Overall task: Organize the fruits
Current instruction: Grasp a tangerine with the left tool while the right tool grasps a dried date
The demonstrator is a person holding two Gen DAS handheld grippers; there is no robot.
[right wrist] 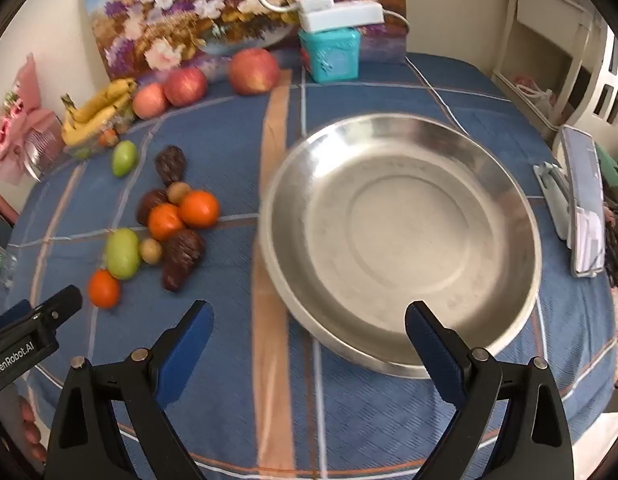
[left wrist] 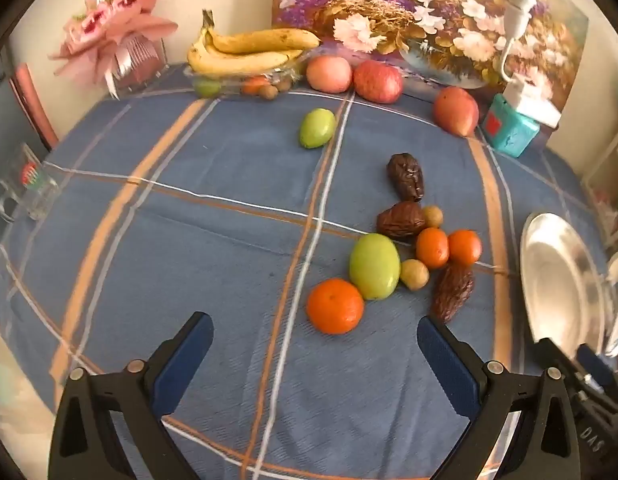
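Plaid cloth (left wrist: 229, 240), shiny round steel dish (right wrist: 485, 184)

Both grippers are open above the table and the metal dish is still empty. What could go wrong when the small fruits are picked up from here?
1. The round orange tangerine touches the green oval fruit; the open left gripper may push one and make it roll.
2. The wrinkled dark brown dates and small tan round fruits lie packed together, so two may be pinched together.
3. The shallow steel dish has a low rim; fruit dropped by the right gripper may roll out.
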